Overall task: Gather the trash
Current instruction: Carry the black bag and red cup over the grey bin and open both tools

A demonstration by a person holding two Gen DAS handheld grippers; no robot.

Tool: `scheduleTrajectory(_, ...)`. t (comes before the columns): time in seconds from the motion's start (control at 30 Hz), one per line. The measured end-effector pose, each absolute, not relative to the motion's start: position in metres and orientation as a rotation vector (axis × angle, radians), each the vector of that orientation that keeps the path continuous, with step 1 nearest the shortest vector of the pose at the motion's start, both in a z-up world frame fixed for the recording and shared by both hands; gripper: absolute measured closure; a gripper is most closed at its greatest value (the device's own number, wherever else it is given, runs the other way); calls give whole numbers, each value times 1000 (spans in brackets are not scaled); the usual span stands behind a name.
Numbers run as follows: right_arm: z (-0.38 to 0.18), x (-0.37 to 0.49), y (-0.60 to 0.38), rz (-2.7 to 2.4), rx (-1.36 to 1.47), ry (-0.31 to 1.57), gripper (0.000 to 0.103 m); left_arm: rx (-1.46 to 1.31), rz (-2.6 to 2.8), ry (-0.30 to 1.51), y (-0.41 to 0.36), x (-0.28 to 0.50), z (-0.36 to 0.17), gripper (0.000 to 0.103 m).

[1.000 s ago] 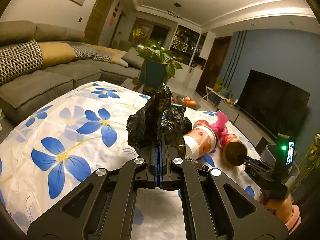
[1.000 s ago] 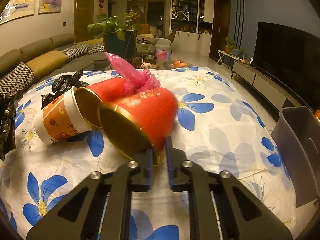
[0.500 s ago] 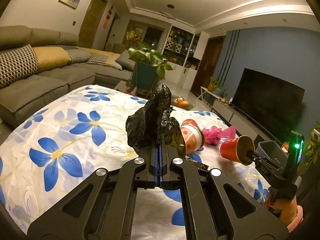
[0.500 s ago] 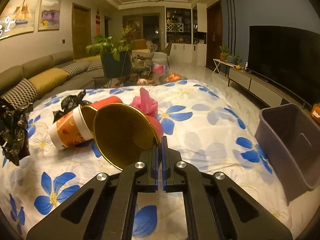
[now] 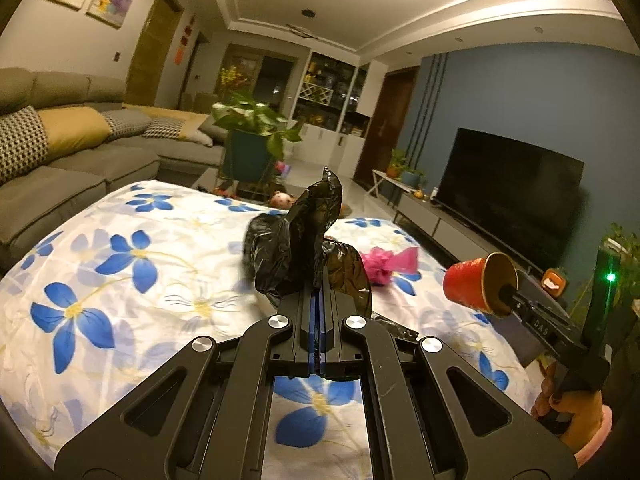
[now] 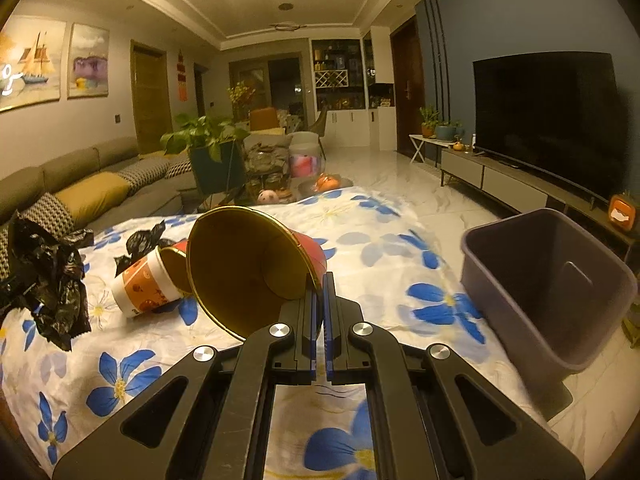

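Red cup [image 6: 256, 264]: lifted off floral cloth [image 6: 380, 248] since earlier, pinched by right gripper [image 6: 319, 280]; left gripper [image 5: 319, 292] still clamps black bag [image 5: 296, 244].

I see open floral surface [image 6: 384, 240] between my right claw [image 6: 319, 292] and the grey bin [image 6: 548, 280] at right. Left of it, an orange-white cup [image 6: 140, 284] and black bag [image 6: 48, 272] crowd the way.
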State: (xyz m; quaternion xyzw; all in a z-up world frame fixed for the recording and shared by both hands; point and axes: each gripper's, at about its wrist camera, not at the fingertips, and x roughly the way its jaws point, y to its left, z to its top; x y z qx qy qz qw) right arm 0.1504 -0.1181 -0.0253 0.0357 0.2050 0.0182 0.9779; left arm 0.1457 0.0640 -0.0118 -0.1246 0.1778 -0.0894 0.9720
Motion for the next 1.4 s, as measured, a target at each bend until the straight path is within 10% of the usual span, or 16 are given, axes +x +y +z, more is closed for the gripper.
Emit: scheduleTrajectory(1.4,2,87,-308,-305,207,240,99,-60,-588,259,-168,187,24,103)
